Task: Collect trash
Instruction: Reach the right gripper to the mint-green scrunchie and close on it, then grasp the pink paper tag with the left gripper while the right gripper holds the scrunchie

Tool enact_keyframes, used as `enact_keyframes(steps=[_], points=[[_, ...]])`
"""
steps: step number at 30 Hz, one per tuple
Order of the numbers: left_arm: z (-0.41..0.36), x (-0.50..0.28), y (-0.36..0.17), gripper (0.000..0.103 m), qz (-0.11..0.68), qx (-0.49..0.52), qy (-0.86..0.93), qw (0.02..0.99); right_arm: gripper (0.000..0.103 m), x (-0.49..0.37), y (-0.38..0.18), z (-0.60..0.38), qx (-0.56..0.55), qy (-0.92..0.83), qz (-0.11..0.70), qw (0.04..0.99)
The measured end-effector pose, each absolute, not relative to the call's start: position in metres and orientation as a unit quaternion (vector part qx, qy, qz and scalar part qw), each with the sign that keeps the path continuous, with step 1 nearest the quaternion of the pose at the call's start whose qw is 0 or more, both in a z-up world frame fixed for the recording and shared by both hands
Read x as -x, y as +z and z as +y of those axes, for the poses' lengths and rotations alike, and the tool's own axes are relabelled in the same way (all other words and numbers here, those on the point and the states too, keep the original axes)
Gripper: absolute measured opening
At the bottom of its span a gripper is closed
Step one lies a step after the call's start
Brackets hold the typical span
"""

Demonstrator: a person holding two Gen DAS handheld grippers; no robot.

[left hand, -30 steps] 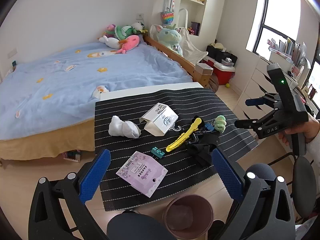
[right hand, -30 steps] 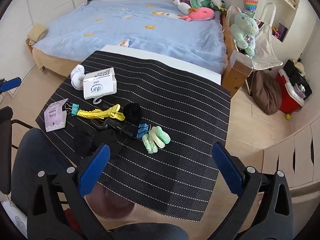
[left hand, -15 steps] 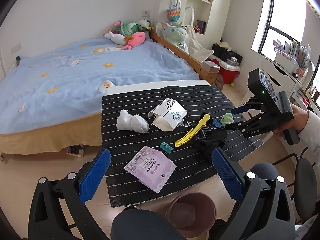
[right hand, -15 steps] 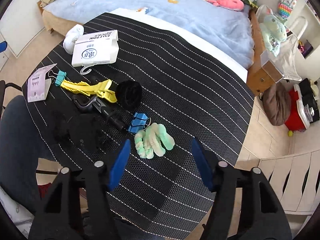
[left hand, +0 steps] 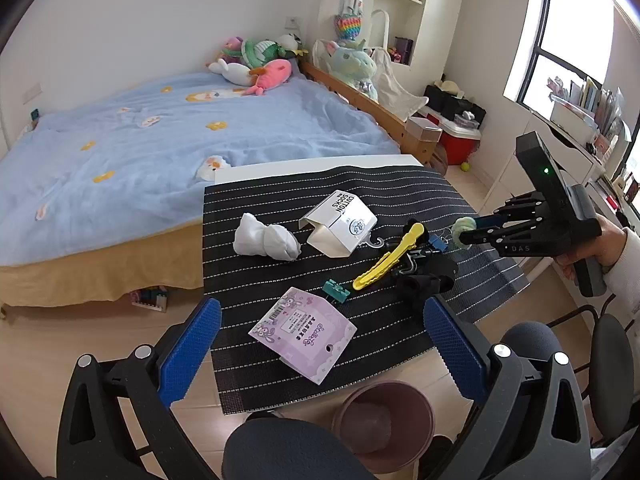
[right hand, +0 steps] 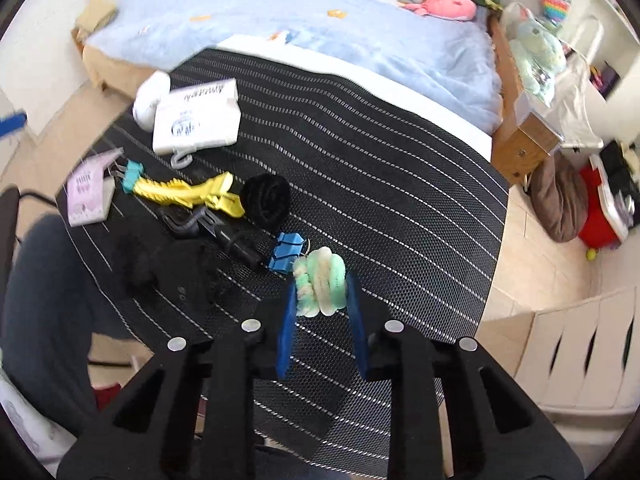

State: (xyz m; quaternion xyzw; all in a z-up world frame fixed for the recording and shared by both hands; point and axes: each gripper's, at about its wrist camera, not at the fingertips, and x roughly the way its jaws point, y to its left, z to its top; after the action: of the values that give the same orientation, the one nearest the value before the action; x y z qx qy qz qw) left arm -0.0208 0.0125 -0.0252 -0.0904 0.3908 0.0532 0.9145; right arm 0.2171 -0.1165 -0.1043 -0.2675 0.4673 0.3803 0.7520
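The left wrist camera sits back and high over the near edge of the striped tabletop, facing the bed. The right wrist camera hangs close, tilted steeply down at the tabletop's right part. Both views share the tabletop and the bed beyond it.

Green-and-white fuzzy scrunchie, bunched, on striped mat, beside blue binder clip
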Motion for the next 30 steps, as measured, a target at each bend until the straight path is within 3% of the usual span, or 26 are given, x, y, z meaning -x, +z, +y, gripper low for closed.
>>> enact_keyframes(steps=[8,30], points=[[0.011,0.01,-0.031,0.097,0.405,0.063,0.035,0.911,0.023,-0.205,-0.078,-0.135,0.178,0.39,0.465,0.774],[0.021,-0.044,-0.106,0.097,0.558,-0.058,-0.059,0.826,0.023,-0.182,-0.07,-0.149,0.153,0.402,0.462,0.776]])
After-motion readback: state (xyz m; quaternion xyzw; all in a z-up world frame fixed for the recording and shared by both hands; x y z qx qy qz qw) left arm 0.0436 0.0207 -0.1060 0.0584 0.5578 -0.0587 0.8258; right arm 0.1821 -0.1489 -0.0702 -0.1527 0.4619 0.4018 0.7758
